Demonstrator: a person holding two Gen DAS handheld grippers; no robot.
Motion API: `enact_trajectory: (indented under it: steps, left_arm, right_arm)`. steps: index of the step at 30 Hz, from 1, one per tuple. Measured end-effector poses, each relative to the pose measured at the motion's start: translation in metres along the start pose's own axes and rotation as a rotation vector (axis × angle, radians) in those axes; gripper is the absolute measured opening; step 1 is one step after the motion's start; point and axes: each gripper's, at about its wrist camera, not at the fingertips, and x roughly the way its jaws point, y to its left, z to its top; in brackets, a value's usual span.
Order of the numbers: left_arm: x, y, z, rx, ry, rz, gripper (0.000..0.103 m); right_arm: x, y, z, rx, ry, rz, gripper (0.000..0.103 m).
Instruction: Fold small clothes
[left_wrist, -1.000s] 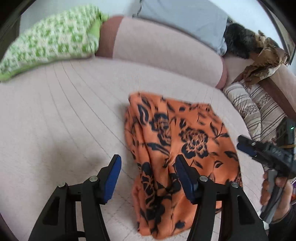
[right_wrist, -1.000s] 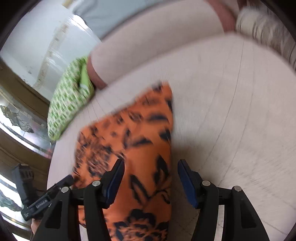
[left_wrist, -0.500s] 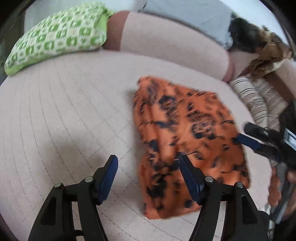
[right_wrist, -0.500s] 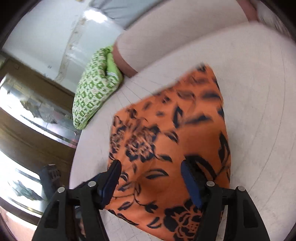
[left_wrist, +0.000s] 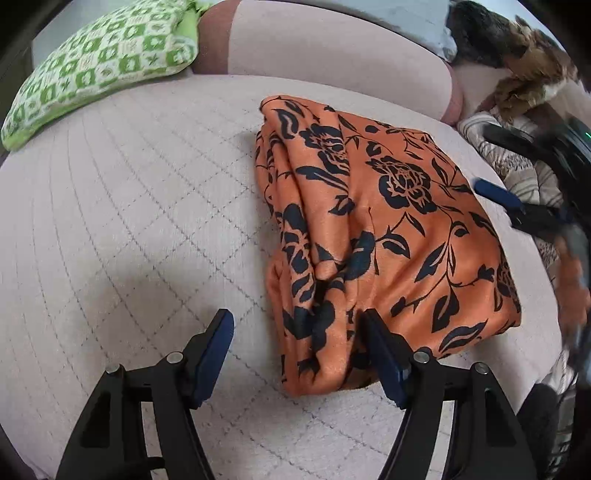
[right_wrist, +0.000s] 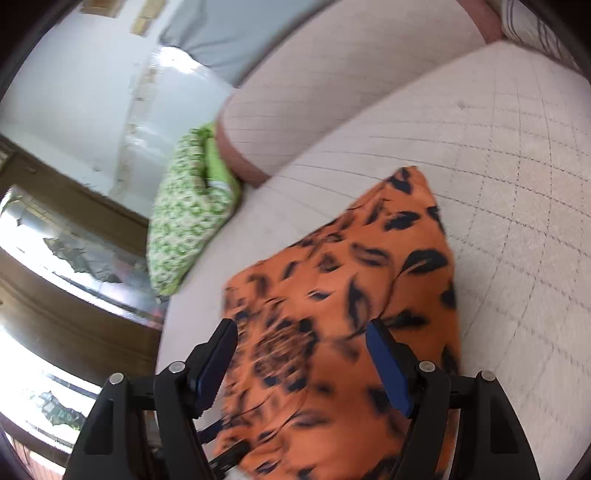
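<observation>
Now we hold both grippers with fingers spread wide, gripping nothing. Our left gripper (left_wrist: 295, 354) hovers over the near edge of the orange flowered cloth (left_wrist: 373, 229), which lies folded on the quilted sofa seat (left_wrist: 129, 192). Our right gripper (right_wrist: 301, 363) hangs above the cloth's other side.

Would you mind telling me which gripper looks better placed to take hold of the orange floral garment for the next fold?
Probably the left gripper: its open jaws straddle the bunched near edge of the orange garment. The right gripper, also open, hovers over the garment's flat middle, with no edge between its jaws.
</observation>
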Motion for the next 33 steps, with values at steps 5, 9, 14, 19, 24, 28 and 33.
enact_trajectory:
  steps: [5, 9, 14, 19, 24, 28, 33]
  left_arm:
    - [-0.024, -0.009, -0.011, 0.002, -0.024, 0.026, 0.073]
    - [-0.049, -0.008, -0.016, 0.034, -0.078, 0.058, 0.073]
    - [-0.067, -0.004, -0.024, 0.013, -0.09, 0.072, 0.073]
    - [-0.087, -0.005, -0.03, 0.02, -0.124, 0.077, 0.073]
    - [-0.104, -0.007, -0.036, 0.003, -0.16, 0.098, 0.079]
    - [-0.115, -0.009, -0.046, 0.025, -0.173, 0.116, 0.079]
    - [-0.127, -0.003, -0.058, -0.006, -0.248, 0.163, 0.087]
  right_arm:
    - [0.011, -0.005, -0.038, -0.037, 0.1, -0.111, 0.079]
    - [-0.019, 0.022, -0.042, -0.077, 0.033, -0.111, 0.08]
    - [-0.017, 0.03, -0.065, -0.112, 0.07, -0.116, 0.082]
    - [-0.019, 0.014, -0.075, -0.03, 0.084, -0.166, 0.082]
    - [-0.034, 0.04, -0.084, -0.148, 0.039, -0.164, 0.092]
    - [-0.013, 0.009, -0.09, -0.038, 0.082, -0.214, 0.094]
    - [-0.07, 0.074, -0.098, -0.189, -0.079, -0.244, 0.094]
